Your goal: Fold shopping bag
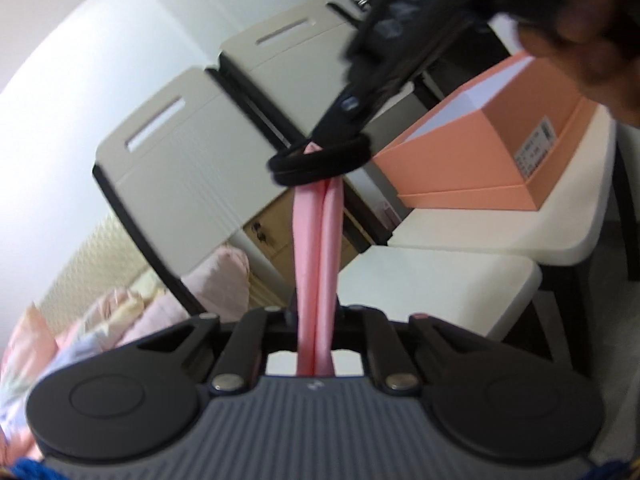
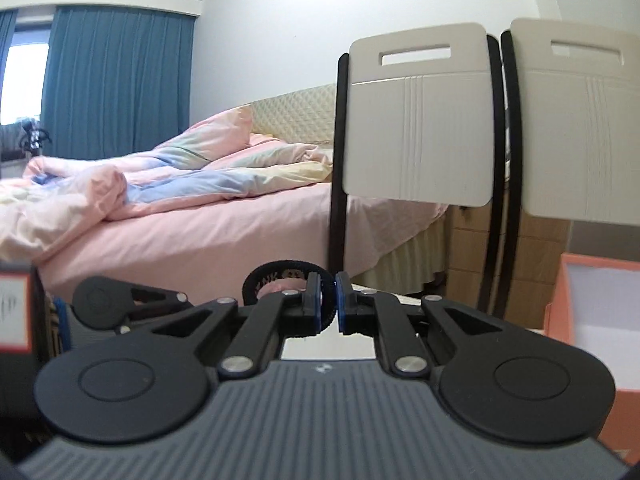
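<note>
In the left wrist view my left gripper point(image 1: 316, 316) is shut on a pink strap point(image 1: 320, 240) of the shopping bag, pulled taut away from me. The strap runs up into a black band point(image 1: 320, 160) looped around it. My right gripper point(image 1: 352, 120) reaches in from the upper right and touches that band. In the right wrist view my right gripper point(image 2: 329, 304) is shut on the black band point(image 2: 280, 276), which curls to the left of its fingers. The rest of the bag is hidden.
Two beige folding chairs point(image 1: 176, 152) stand ahead, also in the right wrist view point(image 2: 416, 120). An orange box point(image 1: 480, 144) sits on a white table point(image 1: 500, 232). A bed with pink bedding point(image 2: 160, 184) lies left, blue curtains point(image 2: 116, 76) behind.
</note>
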A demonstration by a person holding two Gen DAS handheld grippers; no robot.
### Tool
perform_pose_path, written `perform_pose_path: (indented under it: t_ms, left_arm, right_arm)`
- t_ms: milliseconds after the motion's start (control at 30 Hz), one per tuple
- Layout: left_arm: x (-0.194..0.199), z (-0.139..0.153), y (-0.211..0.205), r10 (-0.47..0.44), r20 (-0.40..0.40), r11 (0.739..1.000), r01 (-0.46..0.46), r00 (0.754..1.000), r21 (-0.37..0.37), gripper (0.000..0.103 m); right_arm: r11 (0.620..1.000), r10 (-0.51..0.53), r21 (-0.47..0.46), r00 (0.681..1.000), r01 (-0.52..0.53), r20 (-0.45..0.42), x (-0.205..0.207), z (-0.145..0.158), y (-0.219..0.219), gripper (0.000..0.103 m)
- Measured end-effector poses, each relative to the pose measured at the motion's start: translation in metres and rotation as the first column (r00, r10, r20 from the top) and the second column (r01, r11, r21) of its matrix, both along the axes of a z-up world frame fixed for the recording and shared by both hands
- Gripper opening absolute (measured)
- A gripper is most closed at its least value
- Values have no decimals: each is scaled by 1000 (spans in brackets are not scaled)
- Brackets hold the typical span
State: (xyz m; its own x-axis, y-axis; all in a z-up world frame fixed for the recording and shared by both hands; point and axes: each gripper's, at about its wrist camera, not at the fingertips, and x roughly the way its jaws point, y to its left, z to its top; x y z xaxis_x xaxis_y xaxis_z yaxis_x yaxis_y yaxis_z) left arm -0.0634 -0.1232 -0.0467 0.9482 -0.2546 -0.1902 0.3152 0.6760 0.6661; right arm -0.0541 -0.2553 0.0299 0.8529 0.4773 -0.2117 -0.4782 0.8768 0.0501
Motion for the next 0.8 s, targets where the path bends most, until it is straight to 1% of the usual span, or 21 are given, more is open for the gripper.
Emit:
perform_pose_path:
  t_ms: [100,167,333,433,500,567,633,800]
  left_arm:
    - [-8,-2,-3,-24,54,1000,23,998,20,9]
    - [-12,-5,-5,-43,80,998,40,996,38,8]
    - [-33,-16,-16,-131,172,988,115,976,101,8]
    - [-43,-22,-19,-180,201,980,157,963,124,8]
    - [-49,-25,-21,-209,219,973,181,953,141,8]
    - [-54,-27,-24,-223,232,972,196,947,134,7]
    - [-58,-28,-25,-224,247,972,195,943,134,7]
    - [-63,-36,-25,-264,267,959,224,927,172,6]
  right_arm:
    - [1000,1,-7,1000,-1,-16,1,-3,2,11]
    - [1000,2,5,1000,-2,-29,-2,-5,-5,11]
    - [1000,-9,4,999,9,-33,-13,-7,-21,12]
    - [1000,-8,3,999,8,-40,-21,-9,-31,12]
    - [1000,-11,20,999,13,-52,-24,-11,-39,13]
    - [999,-15,38,998,18,-65,-25,-12,-45,16]
    - [998,-18,50,997,22,-77,-27,-14,-49,18]
    - [998,-13,67,994,20,-108,-25,-16,-57,20]
